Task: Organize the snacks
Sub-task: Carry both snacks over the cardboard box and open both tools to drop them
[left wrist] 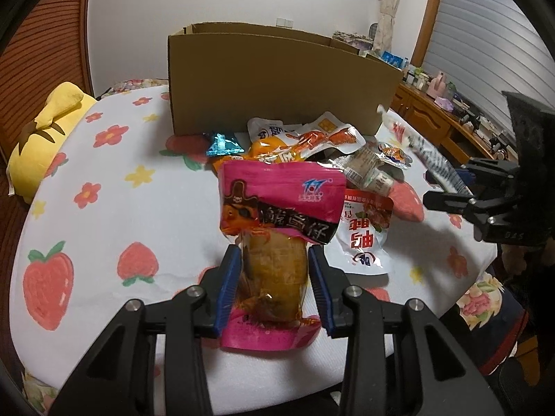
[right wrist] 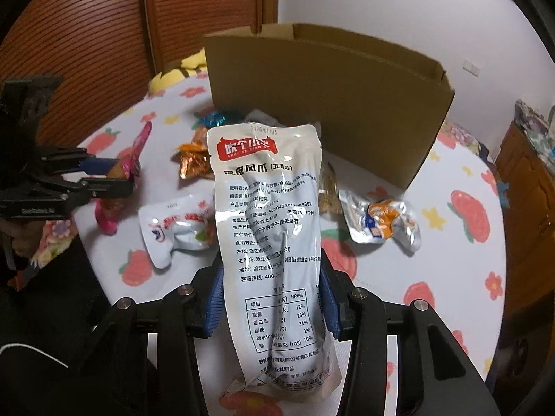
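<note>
Two packets were in my grip at once, one in each gripper, over the white cloth (left wrist: 104, 208) printed with strawberries and flowers.

Far to the left, a yellow plush toy (left wrist: 45, 131) lay at the cloth's edge. My left gripper (left wrist: 274, 287) was clamped on a pink snack packet with a pirate-hat cartoon and a clear window (left wrist: 277, 228); the blue pads (left wrist: 229, 287) pressed on its lower half from both sides, and the packet stood upright between the fingers with its printed top rising above them.

Beyond it, a loose heap of snacks lay on the cloth in front of the open brown cardboard box (left wrist: 277, 79): a small teal foil packet (left wrist: 222, 145) to the left, an orange packet (left wrist: 267, 149), and a white pouch with an orange-red picture (left wrist: 312, 138) just before the box wall. Just right of the pink packet lay a white pouch with red characters (left wrist: 364, 235), flat on the cloth.

Further right, my right gripper (right wrist: 270, 298) was closed on a long silver-white pouch covered in printed text with a red label at its top (right wrist: 267, 228). The pouch stood between the blue pads, which pinched its lower middle, its top leaning toward the box. To its right on the cloth lay a crumpled silver packet with orange and blue print (right wrist: 381, 222), well apart from the fingers.
</note>
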`<state>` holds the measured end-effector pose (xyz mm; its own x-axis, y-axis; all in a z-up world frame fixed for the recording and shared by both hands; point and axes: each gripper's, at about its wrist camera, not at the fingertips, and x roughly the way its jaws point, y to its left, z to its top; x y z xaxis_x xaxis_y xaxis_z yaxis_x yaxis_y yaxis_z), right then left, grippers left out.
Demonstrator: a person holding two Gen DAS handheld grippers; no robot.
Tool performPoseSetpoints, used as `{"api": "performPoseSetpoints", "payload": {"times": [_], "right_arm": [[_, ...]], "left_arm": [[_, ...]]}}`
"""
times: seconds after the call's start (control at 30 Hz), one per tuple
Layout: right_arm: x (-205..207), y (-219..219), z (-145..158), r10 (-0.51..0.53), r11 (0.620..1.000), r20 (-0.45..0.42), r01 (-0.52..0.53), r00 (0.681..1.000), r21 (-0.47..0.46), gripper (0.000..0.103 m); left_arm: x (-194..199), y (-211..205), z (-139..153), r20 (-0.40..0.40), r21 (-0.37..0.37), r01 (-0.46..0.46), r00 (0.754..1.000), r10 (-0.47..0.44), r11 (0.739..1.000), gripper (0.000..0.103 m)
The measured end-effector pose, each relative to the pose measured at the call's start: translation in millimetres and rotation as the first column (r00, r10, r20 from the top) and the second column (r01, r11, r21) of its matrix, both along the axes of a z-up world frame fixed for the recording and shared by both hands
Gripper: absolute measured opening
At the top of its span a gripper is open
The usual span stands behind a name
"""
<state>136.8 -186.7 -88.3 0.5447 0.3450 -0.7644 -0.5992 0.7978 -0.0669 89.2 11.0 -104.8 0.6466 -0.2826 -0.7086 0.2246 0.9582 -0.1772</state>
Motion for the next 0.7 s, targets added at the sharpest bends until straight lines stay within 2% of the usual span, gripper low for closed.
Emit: {"api": "performPoseSetpoints", "payload": {"times": [0.4,0.5,0.7], "right_arm": [[1,12,26,0.004,0.999,0.074,-0.006,0.997,0.034,0.047],[6,14,37,0.007,0.999,0.096,-0.011,0.995,0.045,0.047],[28,19,68,0.002,0.997,0.158,-0.013,0.987,0.071,0.047]], "left_arm": [[3,4,22,0.073,-0.021,0.011,0.997,-0.009,1.000,0.037],[9,5,41,0.107,-0.032,0.031,0.994,-0.027,0.999,0.037],[33,-4,85,0.186,0.006,0.074,0.980,-0.074,0.997,0.037]]}}
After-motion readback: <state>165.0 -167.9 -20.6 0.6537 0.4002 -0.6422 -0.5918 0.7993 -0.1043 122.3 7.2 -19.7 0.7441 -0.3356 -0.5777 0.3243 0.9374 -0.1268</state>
